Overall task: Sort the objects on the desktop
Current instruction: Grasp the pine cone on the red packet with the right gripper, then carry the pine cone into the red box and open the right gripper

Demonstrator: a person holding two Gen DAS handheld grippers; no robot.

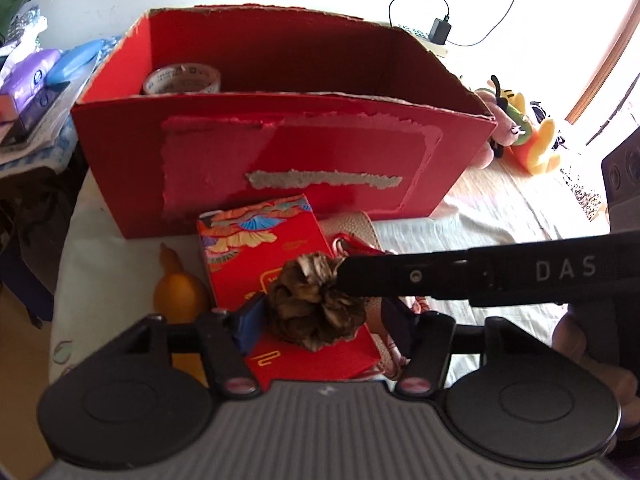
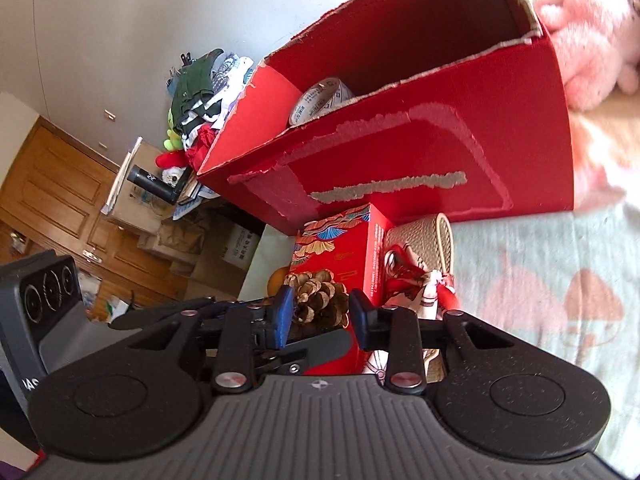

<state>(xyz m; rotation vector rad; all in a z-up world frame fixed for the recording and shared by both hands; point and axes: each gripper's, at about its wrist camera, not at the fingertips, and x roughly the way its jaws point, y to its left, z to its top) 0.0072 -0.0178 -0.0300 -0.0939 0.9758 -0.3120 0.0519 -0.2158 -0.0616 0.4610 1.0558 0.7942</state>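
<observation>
A brown pinecone hangs just above a small red patterned box. My right gripper is shut on the pinecone, its pads pressing both sides. In the left wrist view one of its black fingers reaches in from the right to the cone. My left gripper stands open around the same pinecone; its blue left pad is close to the cone and the right pad is apart from it. Behind them stands a large open red cardboard box with a tape roll inside.
An orange gourd lies left of the small box, and a beige pouch with a red-and-white charm lies to its right. Plush toys sit right of the big box. Tissue packs are piled at the left.
</observation>
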